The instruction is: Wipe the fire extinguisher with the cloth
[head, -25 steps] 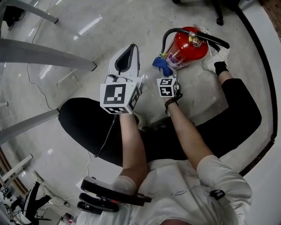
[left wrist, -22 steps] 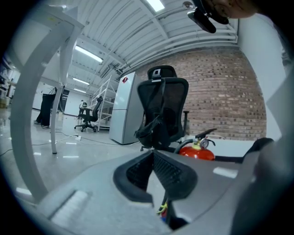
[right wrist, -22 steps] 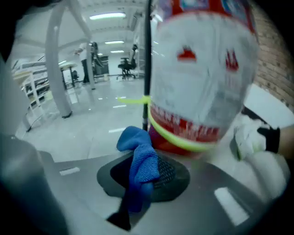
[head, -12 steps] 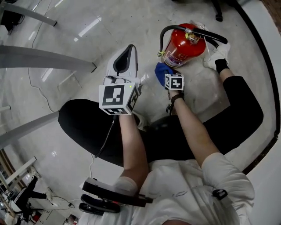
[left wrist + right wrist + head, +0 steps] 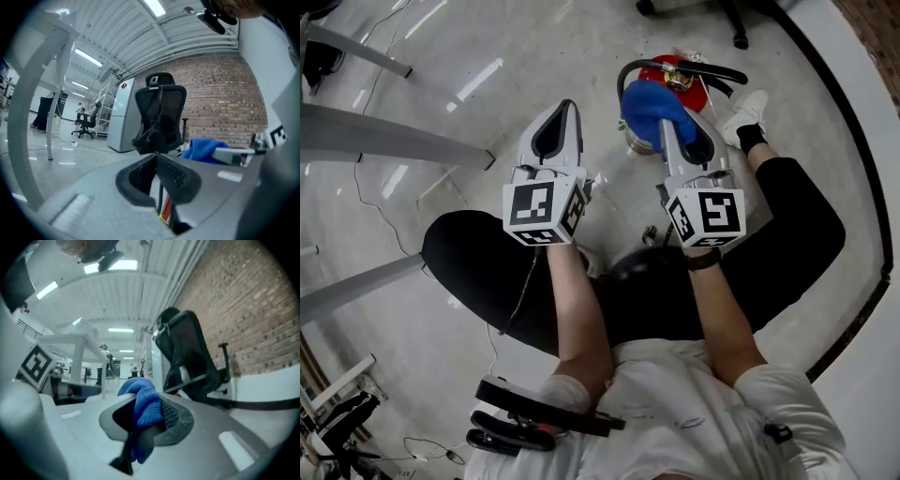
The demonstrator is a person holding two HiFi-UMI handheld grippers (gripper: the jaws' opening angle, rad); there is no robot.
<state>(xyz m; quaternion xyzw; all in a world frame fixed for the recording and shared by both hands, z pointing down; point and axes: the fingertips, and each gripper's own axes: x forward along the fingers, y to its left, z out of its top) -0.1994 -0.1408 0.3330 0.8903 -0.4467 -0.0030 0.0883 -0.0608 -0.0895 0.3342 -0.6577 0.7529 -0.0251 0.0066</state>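
In the head view, the fire extinguisher (image 5: 638,141) seems to stand upright on the floor (image 5: 487,56), in front of the person's knees and nearer the floor's dark-bordered right edge than the table legs at left. Much of its red body is hidden behind the blue cloth (image 5: 651,101) bunched on the tip of the right gripper (image 5: 664,120). Whether the cloth touches the cylinder cannot be told here. The left gripper (image 5: 566,111) hangs apart to the left and steadies nothing, so a sideways wipe could rock or topple the free-standing cylinder toward the shoe (image 5: 748,107). The black hose (image 5: 625,75) and the handle (image 5: 714,70) lie close around the cloth, and either could snag the jaws on the way down. In the left gripper view, the 2 jaws sit pressed together with nothing between them. In the right gripper view, the jaws are clamped on 1 fold of the cloth, with a lump above and a tail below. Beyond it are an office chair (image 5: 187,350) and the ceiling, not red metal, so the cloth is probably held clear. Drag could pull that fold free, or bare jaw tips could scrape the paint.
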